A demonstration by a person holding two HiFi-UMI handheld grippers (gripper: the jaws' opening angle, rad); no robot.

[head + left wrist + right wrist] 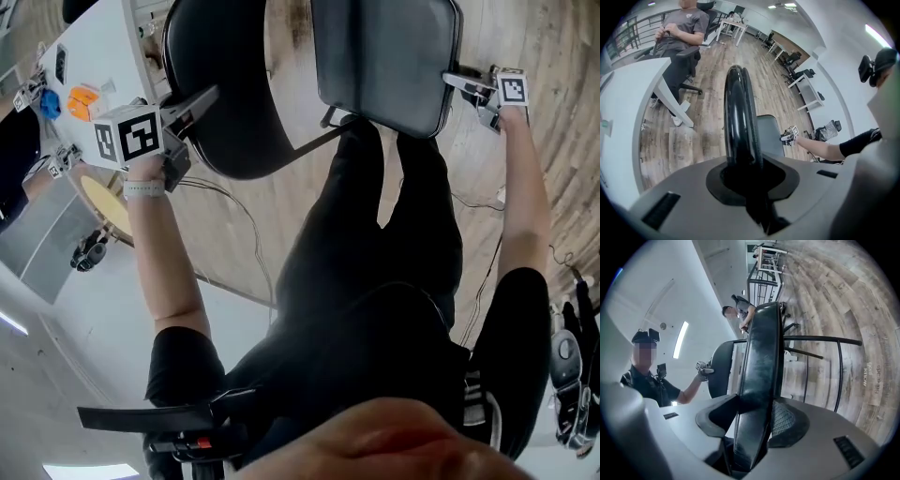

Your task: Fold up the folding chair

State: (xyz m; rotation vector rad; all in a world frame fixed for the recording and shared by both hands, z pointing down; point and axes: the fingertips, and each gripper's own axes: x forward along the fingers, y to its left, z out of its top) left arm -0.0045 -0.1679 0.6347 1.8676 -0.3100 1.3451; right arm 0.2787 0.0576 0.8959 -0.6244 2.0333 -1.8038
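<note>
Left gripper (192,108) jaws clamped on backrest (225,84), right gripper (461,82) on seat (384,56)

The folding chair (384,66) is black, the floor (553,56) pale wood-grain.

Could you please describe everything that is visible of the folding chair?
The folding chair has a rounded, glossy black backrest, a dark padded seat with rounded corners, and thin black metal tubes. Seat and backrest lie side by side in the head view, above a wooden floor. The left gripper is shut on the backrest's edge, the right gripper on the seat's edge.
</note>
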